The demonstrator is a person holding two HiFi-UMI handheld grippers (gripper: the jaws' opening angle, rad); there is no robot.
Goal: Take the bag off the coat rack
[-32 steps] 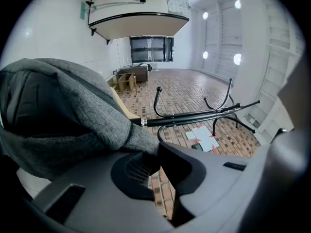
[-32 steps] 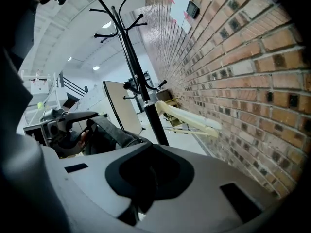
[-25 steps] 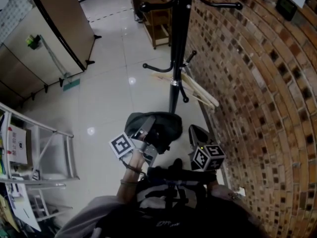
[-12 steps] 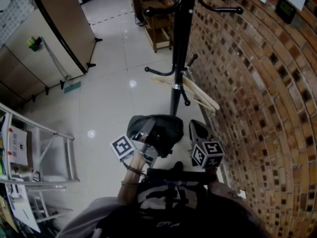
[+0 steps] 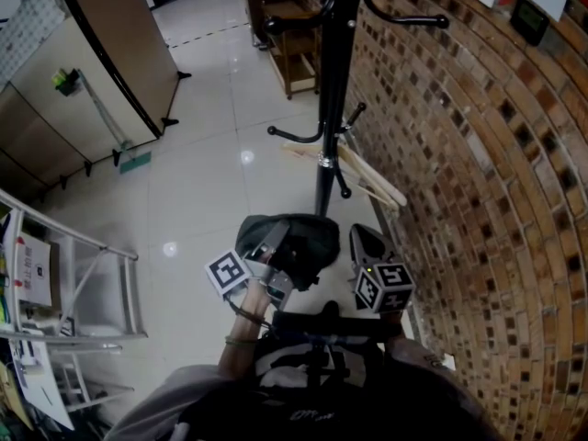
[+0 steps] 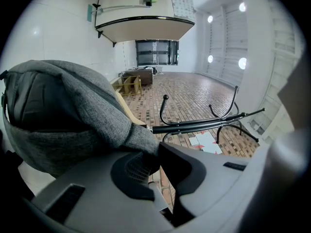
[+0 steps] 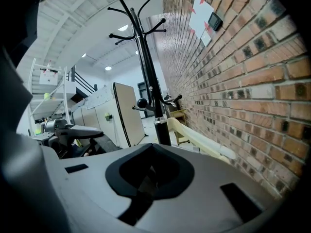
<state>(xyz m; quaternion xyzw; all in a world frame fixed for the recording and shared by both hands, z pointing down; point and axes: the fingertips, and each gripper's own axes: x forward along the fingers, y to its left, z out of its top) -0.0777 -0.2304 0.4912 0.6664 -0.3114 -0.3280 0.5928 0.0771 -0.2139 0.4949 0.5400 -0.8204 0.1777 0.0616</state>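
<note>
Brick wall (image 5: pixel 478 173), glossy tiles (image 5: pixel 211 182); left gripper (image 6: pixel 150 152) fingers clamp soft grey woven bag (image 6: pixel 63 110); right gripper (image 7: pixel 151 176) fingers closed together.

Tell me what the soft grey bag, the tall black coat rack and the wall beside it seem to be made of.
Soft grey bag: woven or knitted fabric, matte; a fuzzy weave shows.
Tall black coat rack: probably painted metal; thin, smooth, glossy tubes.
Wall: brown brick, with pale mortar lines.
</note>
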